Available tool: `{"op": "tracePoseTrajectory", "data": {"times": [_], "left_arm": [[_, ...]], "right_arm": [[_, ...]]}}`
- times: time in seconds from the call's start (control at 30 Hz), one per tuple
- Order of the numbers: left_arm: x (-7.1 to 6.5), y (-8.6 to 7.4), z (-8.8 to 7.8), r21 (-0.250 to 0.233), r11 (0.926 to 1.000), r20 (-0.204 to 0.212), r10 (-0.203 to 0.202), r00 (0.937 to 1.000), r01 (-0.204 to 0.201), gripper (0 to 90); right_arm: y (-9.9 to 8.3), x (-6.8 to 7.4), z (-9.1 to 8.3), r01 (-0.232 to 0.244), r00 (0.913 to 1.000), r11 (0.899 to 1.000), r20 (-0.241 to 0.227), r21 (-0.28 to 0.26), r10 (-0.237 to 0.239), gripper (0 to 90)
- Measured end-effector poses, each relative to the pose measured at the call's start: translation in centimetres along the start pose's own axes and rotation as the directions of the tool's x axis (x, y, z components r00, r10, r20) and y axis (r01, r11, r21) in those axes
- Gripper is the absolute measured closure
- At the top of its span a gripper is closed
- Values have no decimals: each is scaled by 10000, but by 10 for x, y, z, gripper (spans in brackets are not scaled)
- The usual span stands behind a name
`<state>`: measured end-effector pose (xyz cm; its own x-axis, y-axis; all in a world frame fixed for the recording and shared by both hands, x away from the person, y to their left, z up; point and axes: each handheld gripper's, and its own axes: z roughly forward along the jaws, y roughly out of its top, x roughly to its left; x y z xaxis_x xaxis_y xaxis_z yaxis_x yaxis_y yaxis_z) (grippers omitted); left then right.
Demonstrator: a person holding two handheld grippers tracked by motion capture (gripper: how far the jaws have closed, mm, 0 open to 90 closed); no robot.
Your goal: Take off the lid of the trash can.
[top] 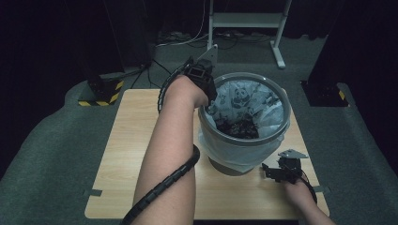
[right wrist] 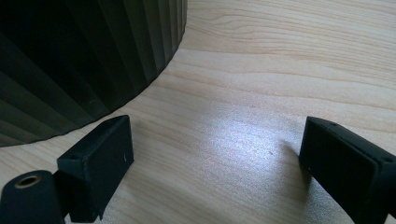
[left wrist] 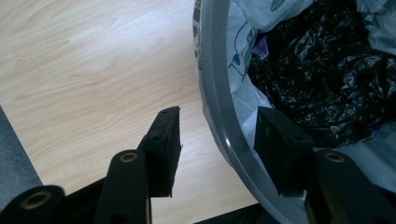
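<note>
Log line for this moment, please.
left gripper: open, jaws straddle bin rim | right gripper: open, empty, over table beside bin | bag liner: in bin

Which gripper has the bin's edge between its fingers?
The left gripper: its fingers straddle the grey rim of the bin. The right gripper has only bare table between its fingers.

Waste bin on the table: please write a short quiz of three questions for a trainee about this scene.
1. True or false: the left gripper has one jaw on each side of the grey rim.
2. What lies inside the panda-printed liner? A) black plastic B) paper cups
3. On what does the right gripper rest or hover?

Key: 1 true. 2 A. 3 The wooden table, beside the bin's ribbed wall.
</note>
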<state>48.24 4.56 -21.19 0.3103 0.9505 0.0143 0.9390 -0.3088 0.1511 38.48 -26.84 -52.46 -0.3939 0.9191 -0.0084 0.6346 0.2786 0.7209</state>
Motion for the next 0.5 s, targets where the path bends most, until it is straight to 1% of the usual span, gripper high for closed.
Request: {"op": "tracePoseTrajectory", "data": {"times": [0.13,0.27,0.3,0.33,0.4,0.47,0.5], "left_arm": [[-1,0,6,58,9998,185,-165,9997,164,528],[-2,-1,13,217,9993,274,-303,9992,298,574],[-2,-1,15,228,9993,224,-286,9993,281,588],[-2,-2,16,235,9990,249,-396,9989,390,601],[-2,-2,17,189,9988,334,-466,9984,460,624],[-2,-2,17,103,9986,308,-526,9981,524,646],[-3,-2,15,135,9988,211,-468,9987,465,668]], "right_arm": [[0,0,0,4,10000,10000,2,-1,-4,97],[0,0,0,7,10000,10000,-2,1,-7,97],[0,0,0,5,10000,10000,-1,-1,-5,97],[0,0,0,2,10000,10000,0,2,-2,97],[0,0,0,-7,10000,10000,2,10,7,97],[0,0,0,-13,10000,10000,3,15,13,97],[0,0,0,-12,10000,10000,3,13,12,97]]}}
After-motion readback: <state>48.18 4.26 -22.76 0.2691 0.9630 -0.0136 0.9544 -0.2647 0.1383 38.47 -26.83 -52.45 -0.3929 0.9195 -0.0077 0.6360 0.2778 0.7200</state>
